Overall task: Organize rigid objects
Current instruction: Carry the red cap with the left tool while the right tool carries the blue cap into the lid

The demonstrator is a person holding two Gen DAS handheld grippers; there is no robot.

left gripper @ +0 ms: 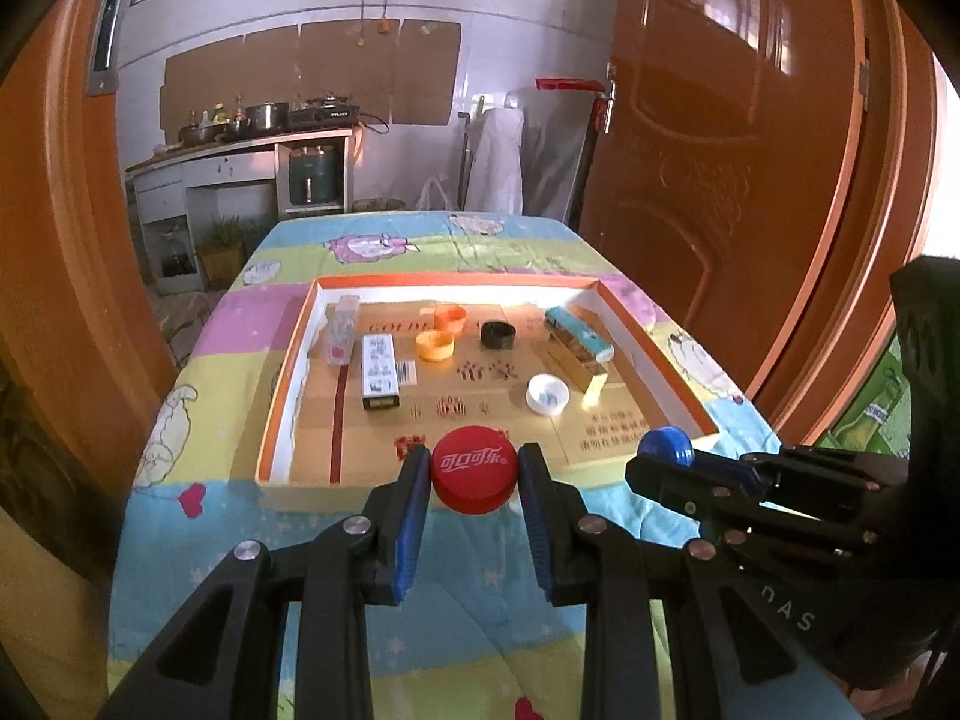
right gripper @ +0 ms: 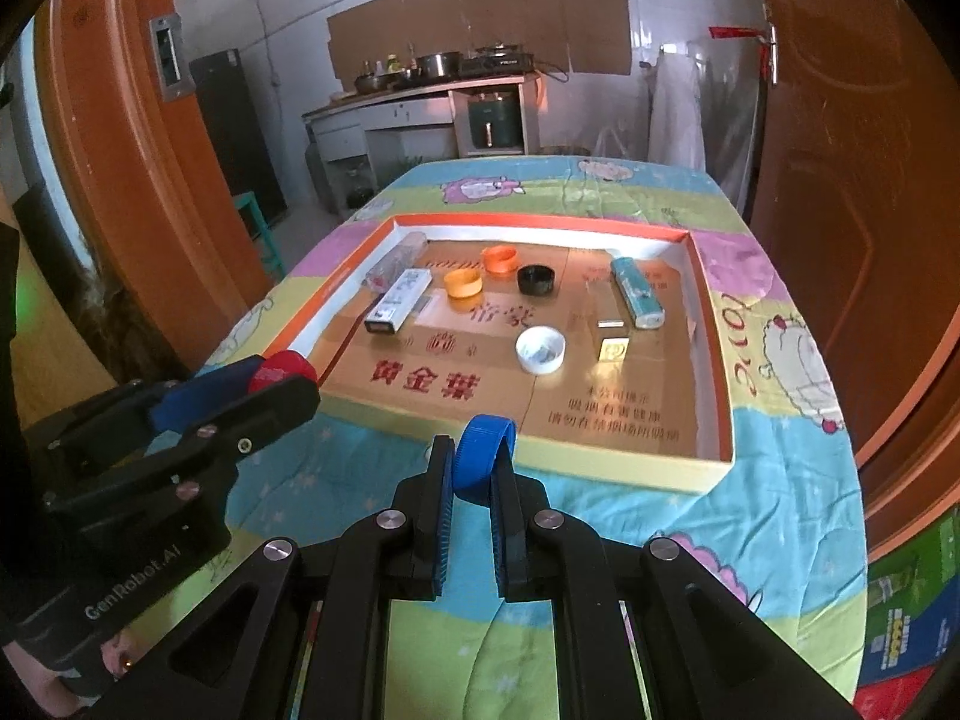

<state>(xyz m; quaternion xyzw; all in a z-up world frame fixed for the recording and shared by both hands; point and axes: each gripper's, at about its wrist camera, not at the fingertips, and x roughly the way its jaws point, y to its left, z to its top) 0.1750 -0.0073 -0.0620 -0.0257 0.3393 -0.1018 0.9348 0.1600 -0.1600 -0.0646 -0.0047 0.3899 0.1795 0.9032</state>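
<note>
Left gripper is clamped flat on a round red plastic cap and right gripper pinches a ribbed blue cap on edge, both just short of the shallow cardboard tray's low near wall, bare floor beyond.

**Caps in hand, the rest in the box**

You've got the red printed plastic bottle cap flat, top up, and the ridged blue plastic cap on edge. Inside the shallow orange-rimmed cardboard tray: orange, yellow, black and white caps, open sides up.
</note>
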